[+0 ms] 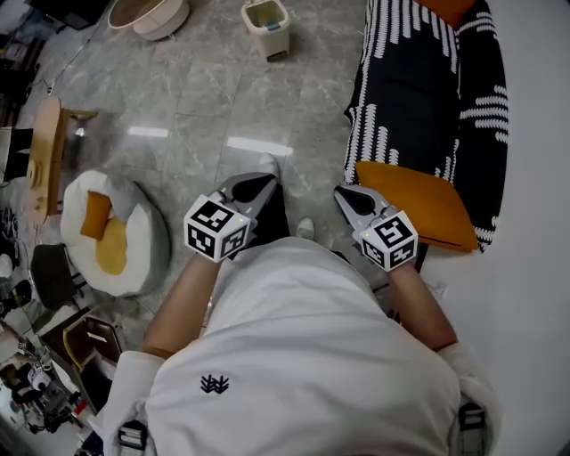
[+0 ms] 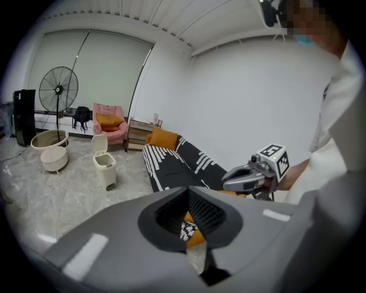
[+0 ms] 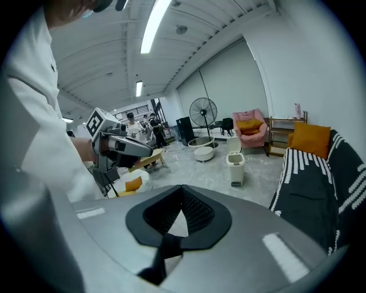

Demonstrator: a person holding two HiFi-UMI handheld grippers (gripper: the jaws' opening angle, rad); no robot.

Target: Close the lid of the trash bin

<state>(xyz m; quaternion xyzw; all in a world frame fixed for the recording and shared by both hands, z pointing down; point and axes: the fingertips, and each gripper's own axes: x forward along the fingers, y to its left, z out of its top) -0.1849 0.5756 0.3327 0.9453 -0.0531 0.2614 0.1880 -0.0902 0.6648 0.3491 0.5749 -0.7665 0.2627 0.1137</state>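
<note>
Grey marble floor [image 1: 205,98], open room. Striped sofa [image 1: 419,98] at right, orange cushion [image 1: 427,205] on it. Trash bin [image 1: 267,27] well apart across floor, lid [image 2: 99,143] upright, inside indistinct. Round basin [image 1: 150,15] near bin. 2 claws, left gripper [image 1: 254,189] and right gripper [image 1: 349,198], clenched on nothing.

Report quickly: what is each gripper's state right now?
Left gripper: jaws shut, holding nothing.
Right gripper: jaws shut, holding nothing.

The trash bin [image 1: 267,27] is standing on the floor [image 1: 205,107] well ahead, with a basin [image 1: 147,16] sitting to its left. The sofa [image 1: 419,89] is lying to its right, a cushion [image 1: 419,200] resting on it.
</note>
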